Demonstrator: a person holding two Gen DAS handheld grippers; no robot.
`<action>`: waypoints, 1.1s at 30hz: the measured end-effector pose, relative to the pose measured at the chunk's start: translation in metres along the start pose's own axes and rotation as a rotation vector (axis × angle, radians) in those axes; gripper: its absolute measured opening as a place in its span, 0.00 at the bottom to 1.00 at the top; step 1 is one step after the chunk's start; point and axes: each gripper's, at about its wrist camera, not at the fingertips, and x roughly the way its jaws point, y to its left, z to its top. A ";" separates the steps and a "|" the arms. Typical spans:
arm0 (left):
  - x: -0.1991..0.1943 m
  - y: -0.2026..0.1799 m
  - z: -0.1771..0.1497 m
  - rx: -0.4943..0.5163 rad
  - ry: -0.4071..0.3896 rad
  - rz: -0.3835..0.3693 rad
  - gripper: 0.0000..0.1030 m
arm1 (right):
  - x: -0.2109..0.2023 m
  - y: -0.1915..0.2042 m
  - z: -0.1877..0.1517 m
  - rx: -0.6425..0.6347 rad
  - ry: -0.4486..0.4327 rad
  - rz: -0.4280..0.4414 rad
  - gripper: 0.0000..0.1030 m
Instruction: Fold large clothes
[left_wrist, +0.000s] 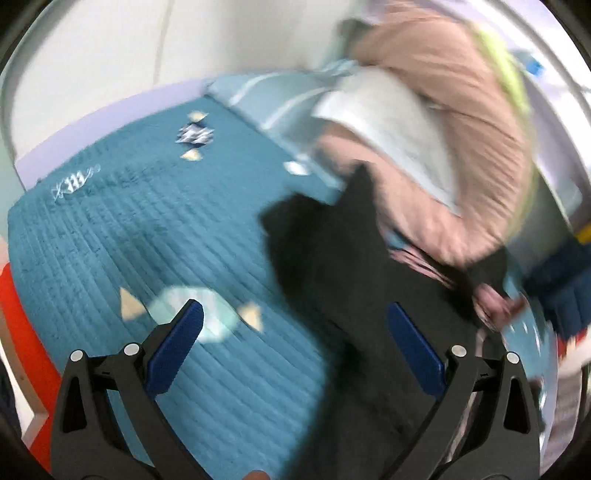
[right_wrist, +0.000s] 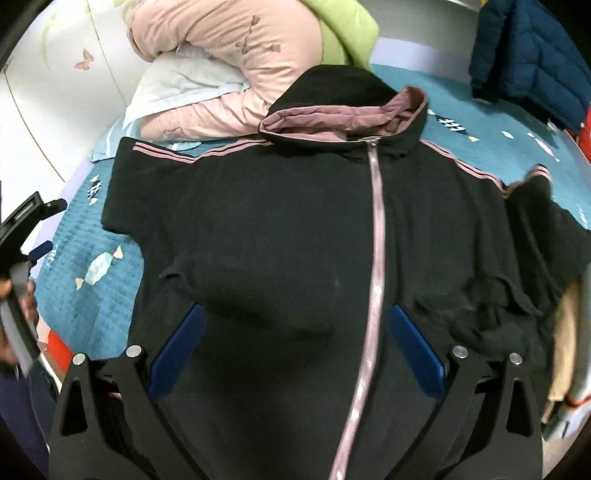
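Hand-held gripper (right_wrist: 295, 350) right, spread; soft black hoodie (right_wrist: 277, 240), pink zipper (right_wrist: 376, 236).

teal quilt (right_wrist: 92, 229) | pink jacket (right_wrist: 221, 48) | white pillow (right_wrist: 173, 88) | navy puffer jacket (right_wrist: 528, 55)

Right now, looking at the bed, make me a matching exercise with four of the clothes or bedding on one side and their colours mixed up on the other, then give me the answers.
Things:
1. hooded jacket lying zipped, front up
2. puffy coat near the pillow
3. quilted bedspread
4. padded jacket at the far right

Colours:
A. teal blue
B. pale pink
C. dark navy
D. black with pink trim

Pairs: 1-D, 2-B, 3-A, 4-C
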 end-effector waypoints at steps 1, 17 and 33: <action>0.010 0.008 0.008 -0.008 0.009 0.005 0.97 | 0.011 0.003 0.005 -0.005 -0.004 -0.003 0.93; 0.178 0.030 0.062 -0.091 0.178 -0.011 0.96 | 0.116 0.041 0.053 -0.017 -0.029 0.057 0.92; 0.198 0.005 0.070 -0.059 0.197 -0.104 0.30 | 0.128 0.038 0.055 0.024 -0.001 0.107 0.92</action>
